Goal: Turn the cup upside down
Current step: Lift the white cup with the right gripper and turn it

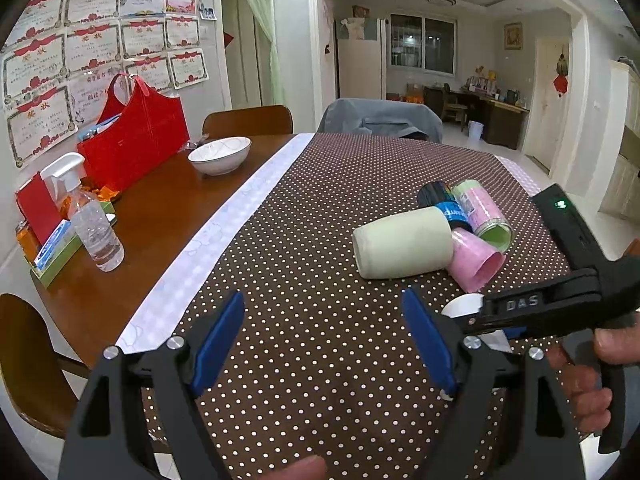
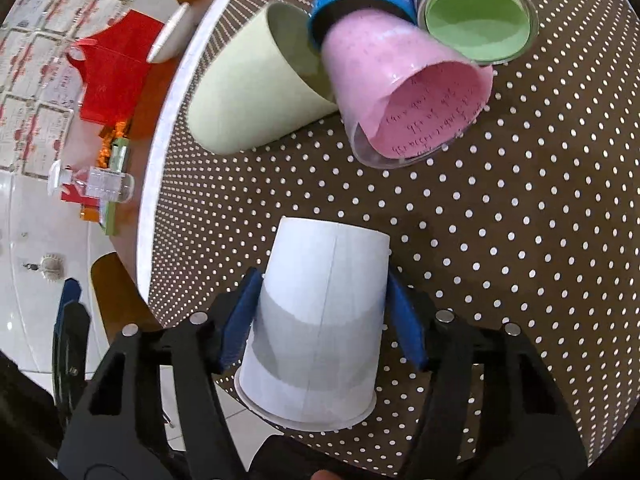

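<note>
We grasp the white cup [image 2: 320, 312] between our right gripper [image 2: 324, 312] fingers, gripping its sides to turn it; left gripper [image 1: 324, 344] hangs released.

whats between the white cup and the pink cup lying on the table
Nothing: in the right wrist view only bare polka-dot tablecloth separates the white paper cup, held in the right gripper, from the pink cup.
</note>
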The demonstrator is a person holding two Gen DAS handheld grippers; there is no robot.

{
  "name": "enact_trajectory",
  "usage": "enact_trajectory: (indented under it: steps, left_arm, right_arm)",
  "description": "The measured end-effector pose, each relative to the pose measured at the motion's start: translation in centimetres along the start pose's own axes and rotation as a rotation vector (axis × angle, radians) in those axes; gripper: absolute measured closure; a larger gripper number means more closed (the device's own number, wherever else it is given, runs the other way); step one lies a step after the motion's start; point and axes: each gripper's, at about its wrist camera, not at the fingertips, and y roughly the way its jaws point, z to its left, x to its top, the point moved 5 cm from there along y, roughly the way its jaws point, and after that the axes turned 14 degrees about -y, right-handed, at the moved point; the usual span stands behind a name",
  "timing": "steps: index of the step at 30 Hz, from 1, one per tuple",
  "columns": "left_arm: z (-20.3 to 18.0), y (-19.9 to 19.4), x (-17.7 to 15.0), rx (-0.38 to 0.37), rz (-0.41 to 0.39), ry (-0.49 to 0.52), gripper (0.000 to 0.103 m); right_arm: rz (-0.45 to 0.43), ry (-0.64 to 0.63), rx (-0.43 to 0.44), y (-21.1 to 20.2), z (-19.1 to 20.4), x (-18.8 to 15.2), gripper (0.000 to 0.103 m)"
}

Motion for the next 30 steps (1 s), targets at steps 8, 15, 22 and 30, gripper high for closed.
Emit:
enact_trajectory:
  steps: [8, 15, 22, 30]
  left_arm:
    - [-1.1, -0.2, 0.1, -0.006, -0.004, 0.011, 0.023]
    - [-2.3, -0.8, 0.5, -0.016, -0.026, 0.022, 0.023]
    - [-2.8, -1.1, 0.6, -0.024, -0.036, 0.018, 0.023]
    - [-2.3, -0.8, 0.7, -0.017, -0.031, -0.004, 0.023]
  right_arm:
    - [-0.151, 0.013, 0.067, -4.3, -1.3, -0.3, 0.042]
    - [-0.368, -0.094, -0.006, -8.9, -0.1, -0.4, 0.042]
    - [-0.607, -0.242, -0.197, -10.6, 2.5, -1.1, 0.042]
    - [-0.750, -0.389, -0.403, -9.7, 3.8, -1.4, 0.041]
